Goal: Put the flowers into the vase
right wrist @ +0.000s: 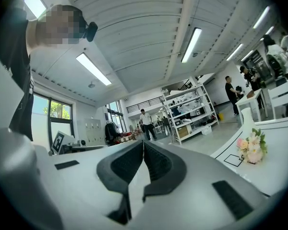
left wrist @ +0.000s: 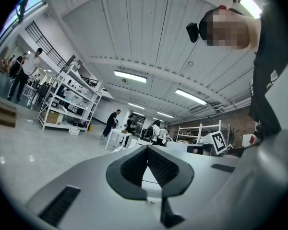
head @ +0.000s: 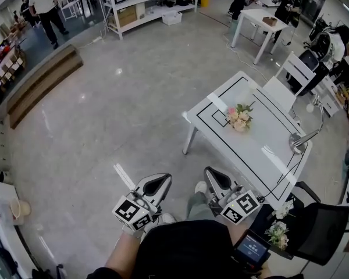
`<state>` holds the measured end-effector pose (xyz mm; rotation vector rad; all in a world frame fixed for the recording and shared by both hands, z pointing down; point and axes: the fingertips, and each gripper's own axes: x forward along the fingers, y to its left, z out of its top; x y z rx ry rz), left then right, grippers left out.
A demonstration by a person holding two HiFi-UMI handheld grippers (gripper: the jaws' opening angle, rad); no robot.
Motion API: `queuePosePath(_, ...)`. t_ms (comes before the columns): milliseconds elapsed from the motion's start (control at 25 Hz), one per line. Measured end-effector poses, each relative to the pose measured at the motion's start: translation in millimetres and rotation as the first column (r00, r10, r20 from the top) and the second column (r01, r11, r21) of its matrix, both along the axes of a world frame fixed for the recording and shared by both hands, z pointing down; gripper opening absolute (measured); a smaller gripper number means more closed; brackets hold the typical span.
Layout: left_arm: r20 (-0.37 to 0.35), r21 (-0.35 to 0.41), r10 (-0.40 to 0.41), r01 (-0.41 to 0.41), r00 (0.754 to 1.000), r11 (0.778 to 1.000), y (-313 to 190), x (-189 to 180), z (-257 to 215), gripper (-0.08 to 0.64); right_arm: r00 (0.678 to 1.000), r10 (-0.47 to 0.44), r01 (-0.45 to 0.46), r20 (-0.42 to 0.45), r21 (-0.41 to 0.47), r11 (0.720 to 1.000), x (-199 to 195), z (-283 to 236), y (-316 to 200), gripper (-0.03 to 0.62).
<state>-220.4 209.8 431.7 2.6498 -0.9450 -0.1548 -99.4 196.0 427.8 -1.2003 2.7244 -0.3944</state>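
**Well apart: two closed grippers and the bouquet on the table**

Head view, looking steeply down. The person holds the left gripper (head: 164,179) and the right gripper (head: 210,171) side by side, close to the body and above the grey floor (head: 116,103). Each gripper carries its marker cube at the near end. The left gripper view shows the left gripper's (left wrist: 147,148) ribbed black pads meeting at the tip, with nothing between them. The right gripper view shows the same for the right gripper (right wrist: 143,142): jaws pressed together and empty.

The flowers (head: 239,118), a small bouquet of pink and cream blooms with green leaves, lie on the white table (head: 262,156). They rest at the corner of a black tape outline, near a small taped square, well apart from both grippers. In the right gripper view the flowers (right wrist: 252,147) appear at the right. Just behind them stands a white narrow-necked vase (right wrist: 246,120), which cannot be picked out in the head view.

A gooseneck lamp (head: 305,137) stands at the table's right edge, and a white chair (head: 291,80) stands beyond the table. More white flower sprigs (head: 277,232) lie at lower right, beside a black chair (head: 323,231).
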Motion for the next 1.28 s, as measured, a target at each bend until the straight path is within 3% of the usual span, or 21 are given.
queuePosePath(720,0.035,-0.025,0.015,-0.015,0.999,1.0,-127.9,87.7,14.4,0.005,0.999,-0.009,0.008,-0.043,-0.02,1.0,76.4,24.0,-125.1,0.011)
queuePosePath(1280,0.079,-0.055,-0.035,0.039,0.996,0.998,-208.8,152.7,19.3,0.005,0.999,0.006,-0.008,-0.038,-0.056,0.998,156.6,38.7,-203.4,0.012)
